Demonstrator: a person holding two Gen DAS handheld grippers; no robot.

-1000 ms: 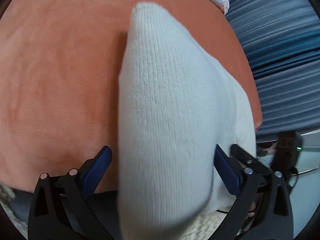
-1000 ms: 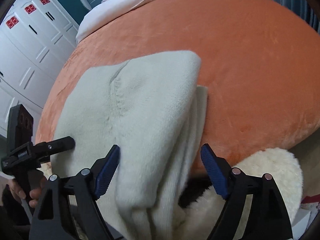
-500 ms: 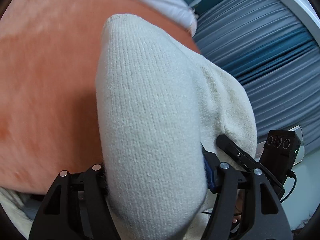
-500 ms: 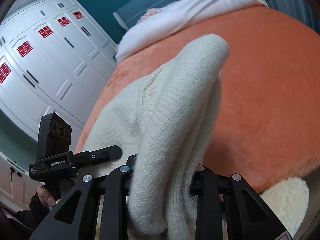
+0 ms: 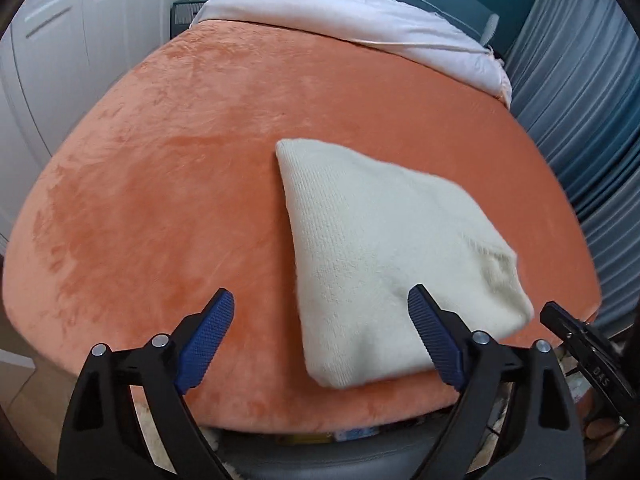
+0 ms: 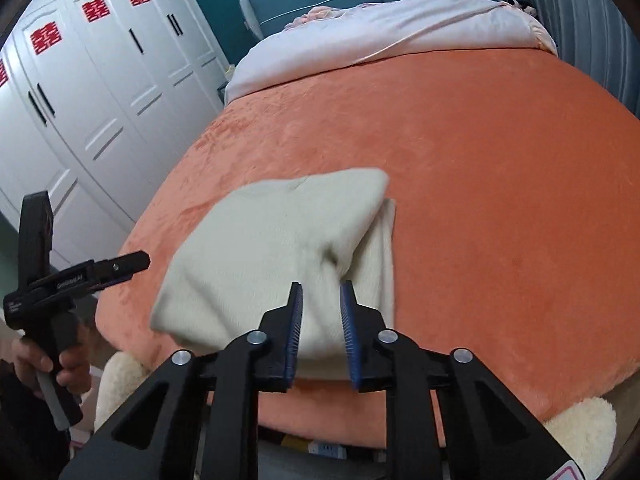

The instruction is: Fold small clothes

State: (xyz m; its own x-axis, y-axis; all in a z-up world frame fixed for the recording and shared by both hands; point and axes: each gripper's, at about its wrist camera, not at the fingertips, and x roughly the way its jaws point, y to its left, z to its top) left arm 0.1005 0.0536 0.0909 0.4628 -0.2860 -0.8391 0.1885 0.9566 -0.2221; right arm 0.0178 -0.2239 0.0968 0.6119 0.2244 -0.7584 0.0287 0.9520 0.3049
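A cream knitted garment (image 5: 384,248) lies folded on the orange bed cover (image 5: 180,184), near its front edge. It also shows in the right wrist view (image 6: 280,240). My left gripper (image 5: 320,332) is open and empty, held just in front of the garment's near left corner. My right gripper (image 6: 320,312) has its jaws a narrow gap apart, with nothing between them, just short of the garment's near edge. The left gripper's body (image 6: 60,280) shows at the left of the right wrist view, clear of the cloth.
White wardrobe doors (image 6: 80,100) stand to the left. A pale quilt (image 5: 360,20) lies across the head of the bed. Blue-grey curtains (image 5: 592,120) hang at the right. A fluffy cream rug (image 6: 580,432) lies below the bed's front edge.
Both grippers were shut on the lifted garment half a second ago. They have let go and pulled back, and the garment now lies flat and folded on the cover.
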